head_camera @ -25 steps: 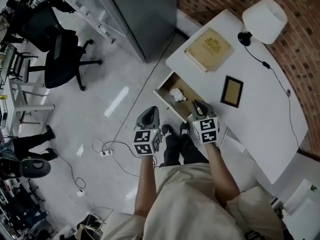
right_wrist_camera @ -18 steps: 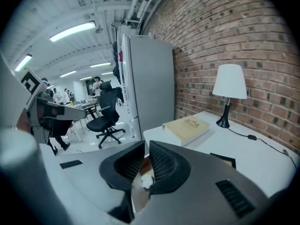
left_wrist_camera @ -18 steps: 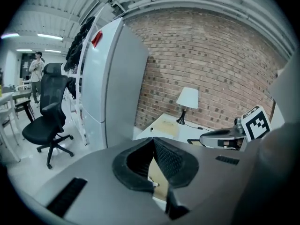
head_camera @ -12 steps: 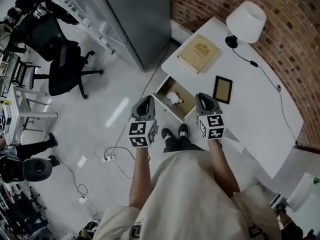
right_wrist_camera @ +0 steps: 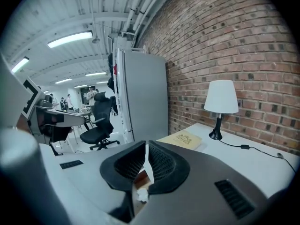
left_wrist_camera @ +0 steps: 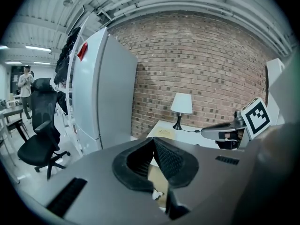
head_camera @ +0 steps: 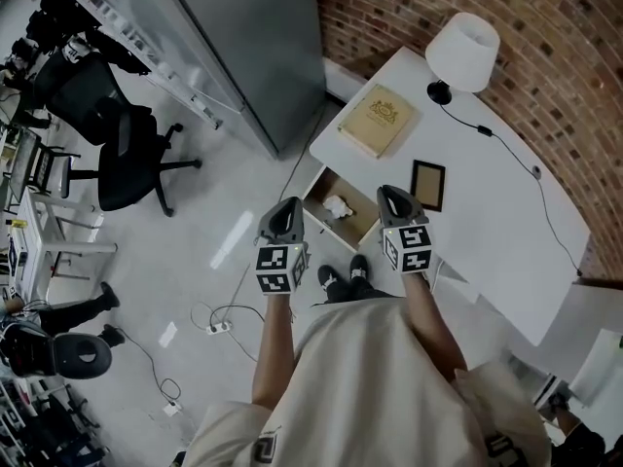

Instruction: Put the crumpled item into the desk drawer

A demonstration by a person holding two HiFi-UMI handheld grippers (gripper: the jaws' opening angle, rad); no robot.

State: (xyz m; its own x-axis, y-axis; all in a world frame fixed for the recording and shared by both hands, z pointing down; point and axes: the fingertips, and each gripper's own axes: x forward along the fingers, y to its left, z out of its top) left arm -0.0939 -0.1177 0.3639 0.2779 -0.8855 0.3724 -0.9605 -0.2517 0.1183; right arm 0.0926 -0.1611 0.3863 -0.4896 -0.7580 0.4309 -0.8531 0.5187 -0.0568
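The crumpled white paper (head_camera: 337, 205) lies inside the open desk drawer (head_camera: 362, 219), which sticks out from the white desk (head_camera: 487, 212). My left gripper (head_camera: 289, 205) hangs over the floor just left of the drawer, jaws shut and empty. My right gripper (head_camera: 385, 191) hovers at the drawer's right end by the desk edge, also shut with nothing in it. A bit of the paper (left_wrist_camera: 156, 194) shows under the left gripper (left_wrist_camera: 153, 142) in its own view. The paper (right_wrist_camera: 142, 194) shows again below the right gripper (right_wrist_camera: 146, 146).
On the desk stand a white lamp (head_camera: 462, 52), a tan book (head_camera: 378, 120) and a dark picture frame (head_camera: 426, 184). A tall grey cabinet (head_camera: 253, 47) stands left of the desk. An office chair (head_camera: 107, 134) and floor cables (head_camera: 219, 324) lie further left.
Both grippers have drawn back a little from the drawer and spread slightly apart. The paper stays in the open drawer. The head view has shifted.
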